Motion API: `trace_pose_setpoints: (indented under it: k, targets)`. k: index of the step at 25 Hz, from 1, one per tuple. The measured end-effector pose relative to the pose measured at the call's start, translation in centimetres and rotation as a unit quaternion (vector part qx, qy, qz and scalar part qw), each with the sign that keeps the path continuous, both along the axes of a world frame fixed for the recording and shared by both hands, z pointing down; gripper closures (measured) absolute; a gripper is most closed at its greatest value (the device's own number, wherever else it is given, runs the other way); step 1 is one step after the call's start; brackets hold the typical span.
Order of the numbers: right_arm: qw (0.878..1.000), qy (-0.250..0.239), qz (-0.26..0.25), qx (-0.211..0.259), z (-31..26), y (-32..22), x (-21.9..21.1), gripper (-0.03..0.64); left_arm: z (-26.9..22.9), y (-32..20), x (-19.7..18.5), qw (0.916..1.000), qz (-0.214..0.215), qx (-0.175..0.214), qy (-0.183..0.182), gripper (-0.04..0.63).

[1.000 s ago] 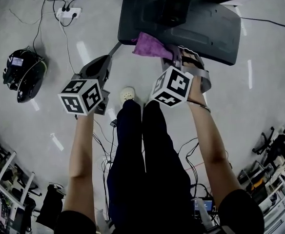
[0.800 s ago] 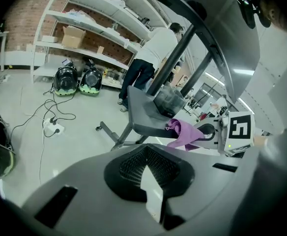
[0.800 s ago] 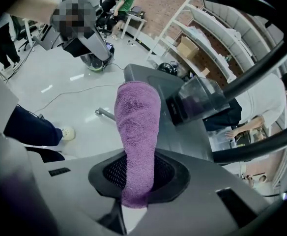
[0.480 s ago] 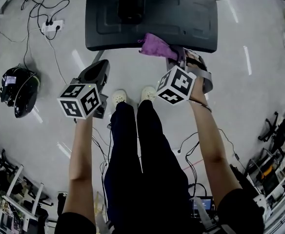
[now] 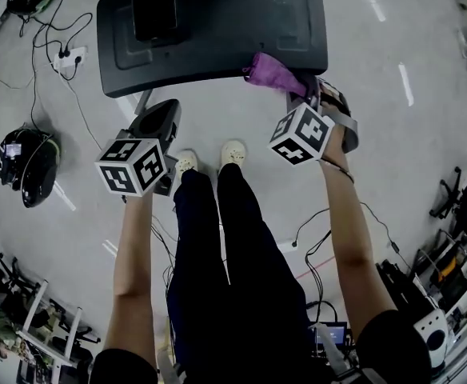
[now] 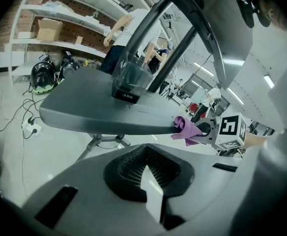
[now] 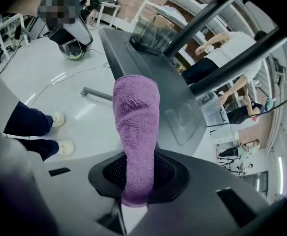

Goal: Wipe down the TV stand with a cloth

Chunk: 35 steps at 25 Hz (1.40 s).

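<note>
Cloth (image 7: 135, 136), a purple terry roll, stands clamped between the jaws of the right tool (image 7: 136, 181). Its far end meets the near right rim of the dark grey TV stand (image 7: 148, 68), a touch that the left gripper view shows from the side and the head view half hides behind the marker cube (image 5: 301, 133). Only its own view shows the left tool (image 6: 146, 181) closed on nothing, near the stand's front edge but apart from it.
</note>
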State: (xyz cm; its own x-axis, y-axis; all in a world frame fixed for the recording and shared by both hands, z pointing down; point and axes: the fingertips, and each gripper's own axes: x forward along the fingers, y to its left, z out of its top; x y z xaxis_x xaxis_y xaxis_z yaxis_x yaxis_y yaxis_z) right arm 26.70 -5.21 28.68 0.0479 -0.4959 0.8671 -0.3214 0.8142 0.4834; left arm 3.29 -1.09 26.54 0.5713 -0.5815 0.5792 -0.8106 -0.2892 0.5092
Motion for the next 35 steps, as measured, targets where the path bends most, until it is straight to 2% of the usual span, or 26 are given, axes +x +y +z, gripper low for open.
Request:
trace_pose_setpoints:
  k: [11, 21, 28, 35]
  targets:
    - [0.999, 0.005, 0.047, 0.005, 0.1, -0.6, 8.4, 0.528, 0.3, -0.6, 6.8, 0.9998, 0.019, -0.003, 0.007, 0.588]
    - [0.994, 0.019, 0.109, 0.004, 0.1, 0.1, 14.5, 0.528, 0.5, -0.2, 9.4, 0.9996, 0.024, -0.009, 0.015, 0.588]
    - [0.991, 0.017, 0.134, -0.012, 1.1, 2.7, 14.8, 0.528, 1.8, 0.8, 9.4, 0.999, 0.035, -0.021, 0.016, 0.588]
    - [0.99, 0.017, 0.134, -0.033, 2.8, 6.3, 11.7, 0.528, 2.6, 2.8, 9.1, 0.9974, 0.058, -0.028, 0.032, 0.588]
